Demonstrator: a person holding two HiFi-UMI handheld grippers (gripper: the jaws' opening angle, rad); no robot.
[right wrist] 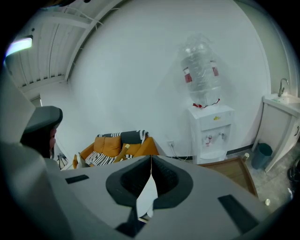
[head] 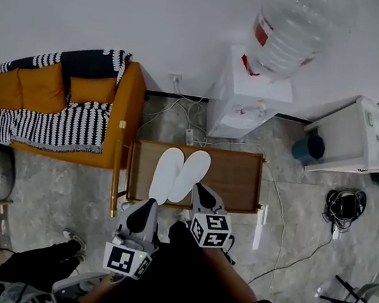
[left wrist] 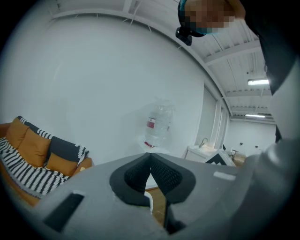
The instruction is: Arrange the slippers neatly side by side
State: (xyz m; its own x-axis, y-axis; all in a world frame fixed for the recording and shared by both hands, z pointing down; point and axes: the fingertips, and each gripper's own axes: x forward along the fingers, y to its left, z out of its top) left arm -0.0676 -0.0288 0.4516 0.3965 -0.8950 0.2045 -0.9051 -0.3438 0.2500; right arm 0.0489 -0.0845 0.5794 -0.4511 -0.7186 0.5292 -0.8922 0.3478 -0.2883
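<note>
Low in the frame, the left gripper has its jaws together on nothing, just short of the left slipper. The right gripper is closed on the heel of the right slipper. Both slippers lie side by side on the wooden table, heels touching and toes toward the upper frame. Beyond stand an orange sofa at upper left and a water dispenser.

Place: home-style lounge
Seating: orange sofa, striped throw
Drinks: water dispenser
Corner: sink unit
Floor: grey stone, loose cables
</note>
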